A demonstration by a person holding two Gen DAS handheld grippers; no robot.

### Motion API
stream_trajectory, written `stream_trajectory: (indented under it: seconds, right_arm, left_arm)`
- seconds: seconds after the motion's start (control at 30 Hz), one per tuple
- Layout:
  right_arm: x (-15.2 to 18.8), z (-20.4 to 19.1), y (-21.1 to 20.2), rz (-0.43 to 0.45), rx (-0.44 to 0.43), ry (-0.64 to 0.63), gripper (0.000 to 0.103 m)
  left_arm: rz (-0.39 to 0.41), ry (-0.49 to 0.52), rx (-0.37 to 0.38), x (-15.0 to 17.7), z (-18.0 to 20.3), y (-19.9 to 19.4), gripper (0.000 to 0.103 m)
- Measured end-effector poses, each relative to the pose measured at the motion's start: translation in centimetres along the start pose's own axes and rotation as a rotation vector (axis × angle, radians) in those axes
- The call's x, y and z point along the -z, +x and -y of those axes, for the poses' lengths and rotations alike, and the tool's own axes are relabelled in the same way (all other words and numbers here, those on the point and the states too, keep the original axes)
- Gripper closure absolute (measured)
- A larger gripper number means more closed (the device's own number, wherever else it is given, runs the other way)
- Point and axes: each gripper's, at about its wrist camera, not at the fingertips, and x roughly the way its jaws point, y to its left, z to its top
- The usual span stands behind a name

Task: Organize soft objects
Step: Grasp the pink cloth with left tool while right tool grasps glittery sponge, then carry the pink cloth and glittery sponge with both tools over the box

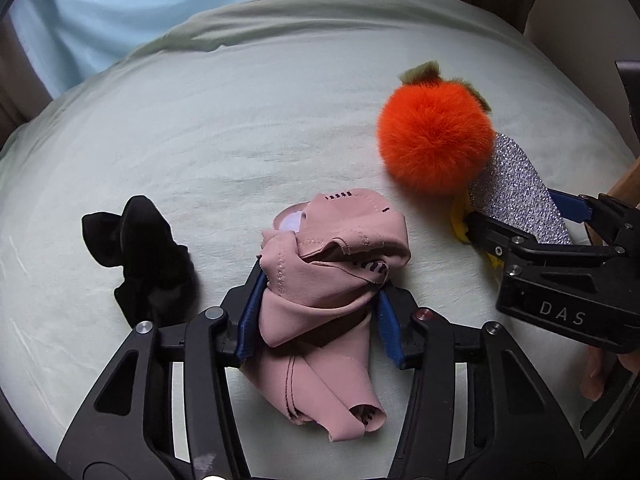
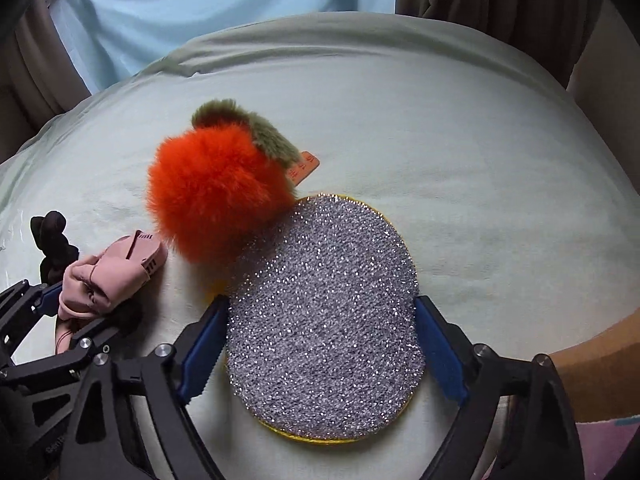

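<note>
Left tongs (image 1: 320,304) clamp the crumpled pink fabric garment (image 1: 332,264) on the pale green bed sheet (image 1: 240,120), while right tongs (image 2: 320,344) pinch the round silver glittery scouring pad (image 2: 324,312) touching the fluffy orange plush fruit (image 2: 216,196). Both grasps look made, so lifting and sorting likely follow. "DAS" is readable on the right tongs' body.

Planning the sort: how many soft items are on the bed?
4: black cloth far left, pink fabric between the left tool's fingers, orange plush touching the sparkly round pad between the right tool's.
</note>
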Motion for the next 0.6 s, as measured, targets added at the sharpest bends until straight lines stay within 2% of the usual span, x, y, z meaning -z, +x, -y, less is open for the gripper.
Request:
stream_trajectory:
  seconds: [0.03,0.1,0.17,0.4,0.6]
  right_arm:
    - [0.1,0.2,-0.2,0.001,0.004,0.001,0.033]
    - [0.4,1.1,-1.2,0.001,0.009,0.014,0.057]
    - [0.2,1.7,-1.7,-0.007,0.013,0.034,0.064]
    - [0.3,1.3,-6.3,0.031,-0.010,0.042,0.067]
    - [0.2,0.7,-12.5,0.079,-0.027,0.037,0.067]
  left_arm:
    - [0.000,-0.008,0.005,0.0,-0.1,-0.1,0.061]
    - [0.004,-0.030,0.017,0.1,-0.4,-0.7,0.064]
    - [0.009,-0.046,0.026,0.1,-0.4,-1.4,0.065]
    - [0.043,-0.068,0.029,0.3,-0.2,-5.7,0.065]
    - [0.096,-0.089,0.019,-0.1,0.0,-12.5,0.065]
